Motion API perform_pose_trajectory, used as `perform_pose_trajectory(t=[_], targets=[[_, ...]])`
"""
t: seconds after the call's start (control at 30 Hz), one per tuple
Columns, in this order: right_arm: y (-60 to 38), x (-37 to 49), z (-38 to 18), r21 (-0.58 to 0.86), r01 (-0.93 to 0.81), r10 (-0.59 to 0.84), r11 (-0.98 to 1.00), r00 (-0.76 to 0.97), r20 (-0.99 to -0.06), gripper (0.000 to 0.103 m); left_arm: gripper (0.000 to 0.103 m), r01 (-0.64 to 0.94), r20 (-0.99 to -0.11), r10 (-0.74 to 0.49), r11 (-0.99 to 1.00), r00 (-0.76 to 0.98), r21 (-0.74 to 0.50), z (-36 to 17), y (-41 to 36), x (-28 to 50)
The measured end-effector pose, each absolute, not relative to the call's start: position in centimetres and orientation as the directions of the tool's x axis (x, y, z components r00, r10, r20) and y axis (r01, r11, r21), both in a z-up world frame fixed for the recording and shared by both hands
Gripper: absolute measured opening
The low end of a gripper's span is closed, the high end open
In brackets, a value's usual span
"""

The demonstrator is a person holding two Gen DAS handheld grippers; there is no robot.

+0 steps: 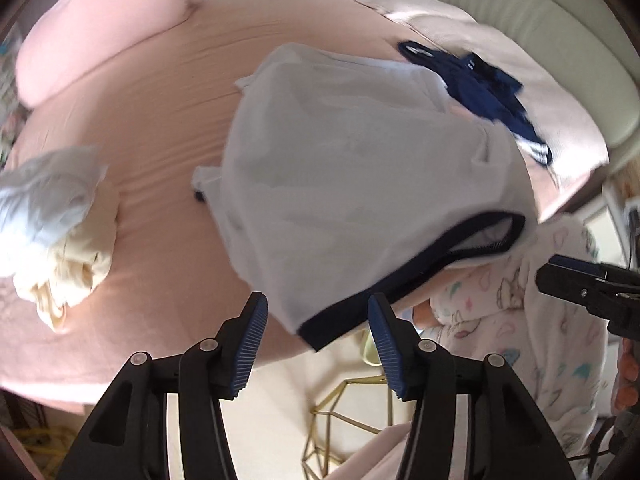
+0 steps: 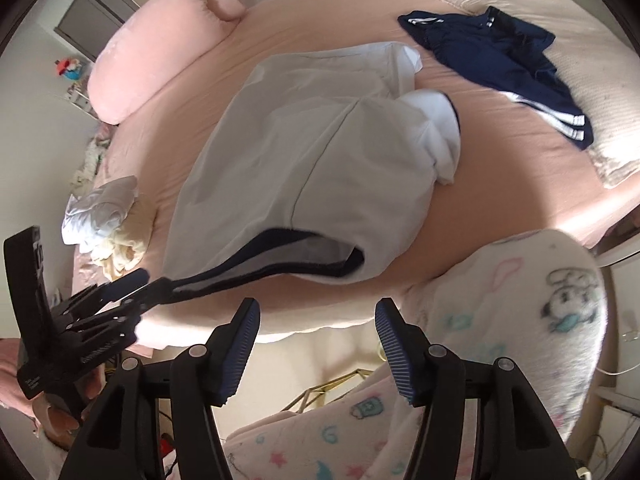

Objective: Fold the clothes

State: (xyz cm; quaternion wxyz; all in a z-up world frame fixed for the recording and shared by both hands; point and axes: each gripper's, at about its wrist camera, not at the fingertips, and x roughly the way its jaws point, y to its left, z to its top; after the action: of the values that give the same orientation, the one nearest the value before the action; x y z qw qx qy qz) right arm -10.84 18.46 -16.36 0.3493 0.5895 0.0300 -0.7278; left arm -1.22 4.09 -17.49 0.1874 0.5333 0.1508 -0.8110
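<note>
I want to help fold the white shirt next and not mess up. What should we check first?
1. Left gripper is clamped on the shirt's dark trim: not ok. The trim lies between its jaws, but they stand apart.
2. Right gripper is free: ok. It is open and holds nothing.
3. White shirt lies flat: not ok. Its far sleeve is bunched up.
4. Navy shorts are out of the way: ok. They lie apart from the shirt.
5. Crumpled pile is out of the way: ok. It sits off to the side.
</note>
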Motion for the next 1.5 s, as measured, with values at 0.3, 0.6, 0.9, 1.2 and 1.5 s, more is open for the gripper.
perform_pose_trajectory(t=[0.3, 0.6, 0.9, 1.2, 1.5], targets=[[17.1, -7.8, -17.9, 0.323, 0.676, -0.518, -0.662, -0.102, -0.850, 0.059, 0.049, 0.126, -0.905, -0.271, -0.962, -0.329, 0.242, -21.0, 7.8, -5.9], [16.0, -8.6, -18.3, 0.363, 0.673, -0.548, -0.645, -0.076, -0.833, 0.059, 0.020, 0.180, -0.960, -0.046, -0.984, -0.276, -0.005, -22.8, 3.0, -8.1], [13.6, -10.0, -17.9, 0.408, 0.667, -0.581, -0.623, -0.046, -0.813, 0.059, 0.012, 0.318, -0.908, 0.256, -0.876, -0.332, -0.363, -22.4, -3.8, -8.2], [10.2, -11.7, -18.8, 0.240, 0.699, -0.453, -0.674, -0.133, -0.882, 0.059, 0.012, 0.327, -0.900, 0.178, -0.889, -0.397, -0.321, -20.3, -5.8, -7.0], [10.0, -14.5, -18.8, 0.278, 0.605, -0.461, -0.746, -0.169, -0.871, 0.019, 0.043, 0.234, -0.888, 0.288, -0.893, -0.358, -0.384, -19.1, -3.5, -7.9]])
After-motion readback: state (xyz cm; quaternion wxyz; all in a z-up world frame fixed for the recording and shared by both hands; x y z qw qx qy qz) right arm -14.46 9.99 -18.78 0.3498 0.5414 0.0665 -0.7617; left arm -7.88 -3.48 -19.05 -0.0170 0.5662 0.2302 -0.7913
